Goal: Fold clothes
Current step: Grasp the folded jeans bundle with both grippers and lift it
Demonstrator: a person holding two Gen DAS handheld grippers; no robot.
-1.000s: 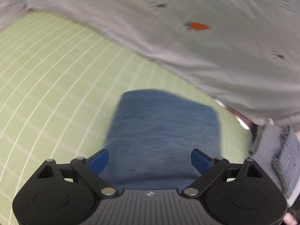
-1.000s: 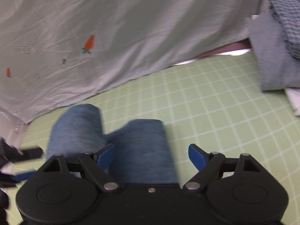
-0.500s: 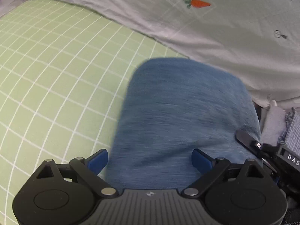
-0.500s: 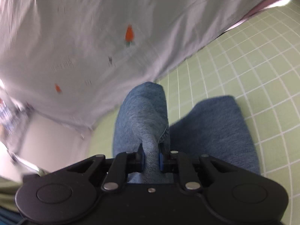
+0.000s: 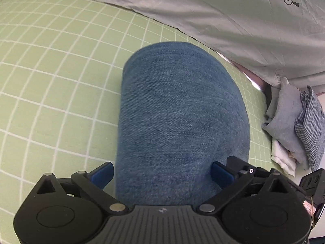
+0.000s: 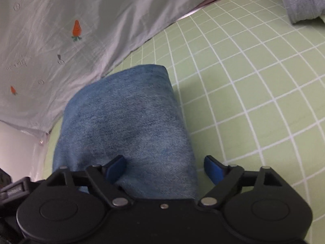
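Note:
Folded blue denim lies on the green checked mat, rounded at its far end. My left gripper is open, its blue fingertips on either side of the denim's near end. In the right wrist view the same denim runs away from me. My right gripper is open just above its near end, with the left pad resting on the cloth and the other pad off its right edge. The denim's near edge is hidden under both gripper bodies.
A grey sheet with carrot prints drapes along the far edge of the mat. A stack of folded clothes, with a checked piece on top, sits at the right. A grey folded garment shows top right.
My right gripper was shut on a raised fold of the denim half a second ago; it has let go and opened, and the denim lies flat. The left gripper stayed open and moved in closer.

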